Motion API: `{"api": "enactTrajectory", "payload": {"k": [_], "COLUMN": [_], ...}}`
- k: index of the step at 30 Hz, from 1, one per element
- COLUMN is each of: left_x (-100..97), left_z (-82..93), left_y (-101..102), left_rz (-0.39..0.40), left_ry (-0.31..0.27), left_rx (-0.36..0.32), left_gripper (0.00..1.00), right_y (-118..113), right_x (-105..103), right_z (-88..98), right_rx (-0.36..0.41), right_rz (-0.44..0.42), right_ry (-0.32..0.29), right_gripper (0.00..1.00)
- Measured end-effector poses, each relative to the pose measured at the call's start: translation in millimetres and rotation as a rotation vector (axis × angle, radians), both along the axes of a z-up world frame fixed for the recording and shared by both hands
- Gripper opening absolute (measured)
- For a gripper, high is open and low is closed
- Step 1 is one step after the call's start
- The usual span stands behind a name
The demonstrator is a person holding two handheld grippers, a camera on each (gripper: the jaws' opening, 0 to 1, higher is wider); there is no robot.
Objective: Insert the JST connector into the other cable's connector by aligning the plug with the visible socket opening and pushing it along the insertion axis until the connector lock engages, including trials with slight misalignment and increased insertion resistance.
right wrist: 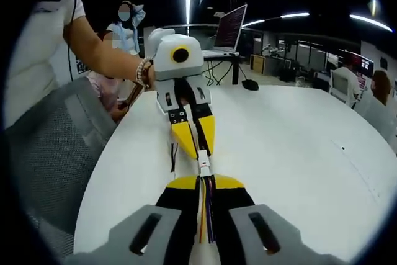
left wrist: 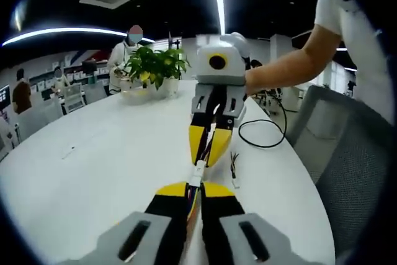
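Yellow-and-black jaws of the left gripper (left wrist: 195, 192) sit closed tight on a bundle of coloured wires, gripped just behind a small white plug (left wrist: 197, 172) that pokes out past the tips. Facing it, the right gripper (left wrist: 209, 147) comes in from across the white table (left wrist: 93, 178), its jaws pinched shut on its own cable. The two white connector halves meet between the two sets of tips, touching; whether the lock has caught cannot be told.

From the right gripper view, the right gripper (right wrist: 205, 185) clamps yellow, red and dark wires, with the white connector (right wrist: 204, 167) just beyond its tips, and the left gripper (right wrist: 193, 144) points back at it in line.

A spare wire lead (left wrist: 234, 167) lies on the table beside the grippers, with a black cable (left wrist: 263, 131) looped further off near a potted plant (left wrist: 155, 66). A grey mesh chair (right wrist: 46, 147) stands at the table edge, and a laptop (right wrist: 228, 29) sits at the far side.
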State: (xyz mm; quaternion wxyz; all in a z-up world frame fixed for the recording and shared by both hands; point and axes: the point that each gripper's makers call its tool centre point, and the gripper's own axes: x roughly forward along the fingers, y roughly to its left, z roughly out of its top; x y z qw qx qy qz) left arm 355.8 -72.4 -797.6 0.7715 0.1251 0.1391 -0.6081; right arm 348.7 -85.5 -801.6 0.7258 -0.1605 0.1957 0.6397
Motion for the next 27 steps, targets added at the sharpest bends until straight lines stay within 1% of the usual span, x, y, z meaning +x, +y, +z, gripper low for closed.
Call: {"api": "enactTrajectory", "payload": {"k": [7, 10, 15, 17, 21, 23, 27], "left_x": [-1.1, -1.6, -3.0, -2.9, -1.8, -0.7, 1.3], "left_z": [2.1, 2.8, 2.4, 3.7, 5.2, 7.2, 9.6], "left_y": [-0.3, 0.3, -0.5, -1.6, -1.8, -1.8, -2.5], "left_rz": [-0.004, -0.005, -0.011, -0.009, -0.007, 0.000, 0.005], "left_ry": [-0.002, 0.008, 0.008, 0.015, 0.011, 0.025, 0.022], "left_rx": [0.001, -0.003, 0.007, -0.003, 0.003, -0.004, -0.007], "left_gripper": [0.01, 0.00, 0.00, 0.00, 0.00, 0.00, 0.00], "right_y": [2.5, 3.5, 4.2, 5.5, 4.8, 4.6, 3.8], "right_x": [-0.6, -1.6, -2.1, -2.2, -0.4, 1.2, 3.6], "right_z": [1.9, 2.8, 1.4, 3.4, 4.5, 6.4, 8.8], "right_rx": [-0.008, -0.005, -0.007, 0.003, 0.001, 0.007, 0.022], "right_rz": [0.016, 0.017, 0.023, 0.022, 0.021, 0.018, 0.008], "right_ry": [-0.006, 0.002, 0.007, 0.010, 0.010, 0.014, 0.020], "right_gripper": [0.03, 0.03, 0.02, 0.02, 0.02, 0.02, 0.02]}}
